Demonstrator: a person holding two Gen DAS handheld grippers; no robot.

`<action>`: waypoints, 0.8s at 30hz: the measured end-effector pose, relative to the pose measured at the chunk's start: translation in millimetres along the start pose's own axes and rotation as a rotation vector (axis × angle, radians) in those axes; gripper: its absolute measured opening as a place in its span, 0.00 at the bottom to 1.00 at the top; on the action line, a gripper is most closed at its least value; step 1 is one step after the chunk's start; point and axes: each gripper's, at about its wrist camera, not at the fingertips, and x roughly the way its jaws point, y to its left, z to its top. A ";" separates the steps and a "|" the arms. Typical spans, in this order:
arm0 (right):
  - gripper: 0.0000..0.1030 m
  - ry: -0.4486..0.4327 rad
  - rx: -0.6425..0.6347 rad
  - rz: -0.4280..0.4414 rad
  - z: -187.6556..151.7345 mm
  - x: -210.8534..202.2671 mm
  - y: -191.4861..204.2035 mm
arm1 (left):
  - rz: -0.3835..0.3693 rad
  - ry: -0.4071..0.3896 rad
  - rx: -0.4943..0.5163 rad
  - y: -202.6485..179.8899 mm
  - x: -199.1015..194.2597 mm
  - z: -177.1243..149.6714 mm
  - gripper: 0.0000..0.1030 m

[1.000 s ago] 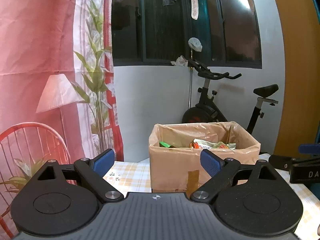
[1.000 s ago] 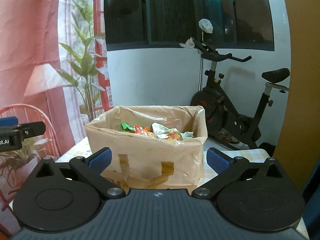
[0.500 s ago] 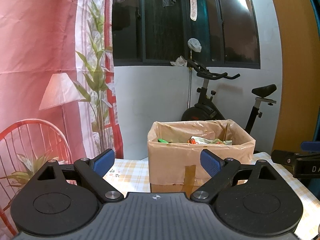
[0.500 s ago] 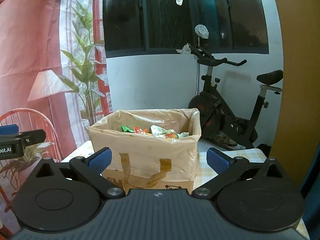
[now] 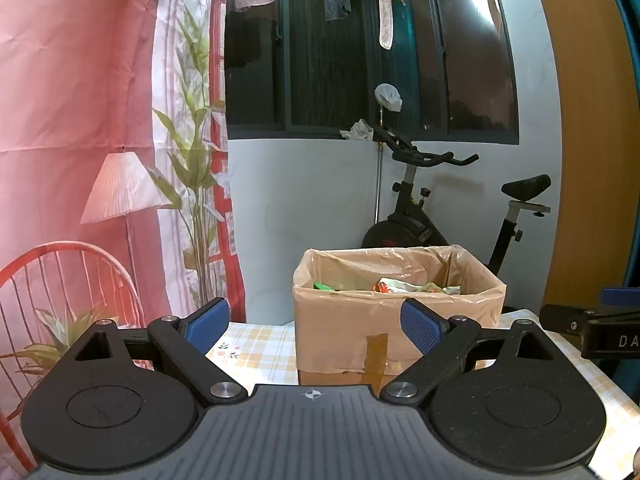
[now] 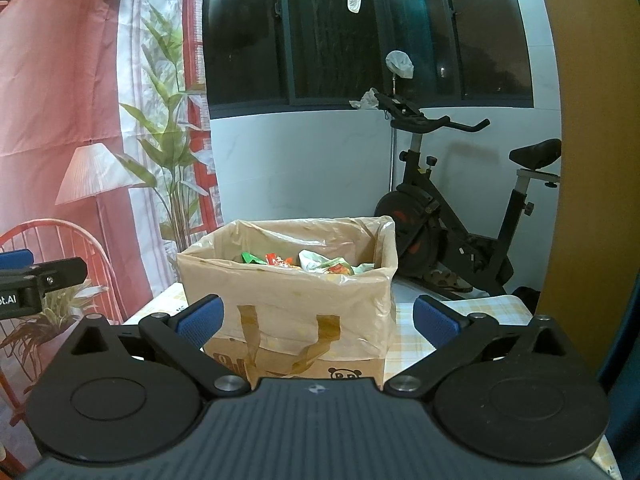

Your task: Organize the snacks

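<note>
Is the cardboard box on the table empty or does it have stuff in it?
Not empty. The cardboard box stands open-topped, and snack packets show above its plastic liner. How deep they go is hidden.

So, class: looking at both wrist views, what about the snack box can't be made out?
- Snack packets: labels too small in both views.
- Box contents lower down: hidden by its walls and liner.
- Box base: cut off by the left hand-held gripper and the right hand-held gripper.

Cut-off lettering on both grippers

The right gripper (image 5: 608,338) shows white letters "DA" at the picture's edge; the left gripper (image 6: 24,292) shows "ot.AI". The cardboard box (image 6: 348,370) carries a panda-face mark.
</note>
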 end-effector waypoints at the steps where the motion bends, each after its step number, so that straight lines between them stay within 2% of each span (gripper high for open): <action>1: 1.00 -0.001 0.001 -0.001 -0.3 -0.8 -0.5 | -0.002 0.000 0.000 0.1 -0.3 -0.6 0.91; 24: 1.00 -0.003 0.004 -0.007 1.0 -3.6 -2.9 | -0.010 -0.016 -0.007 0.7 -4.4 -1.9 0.91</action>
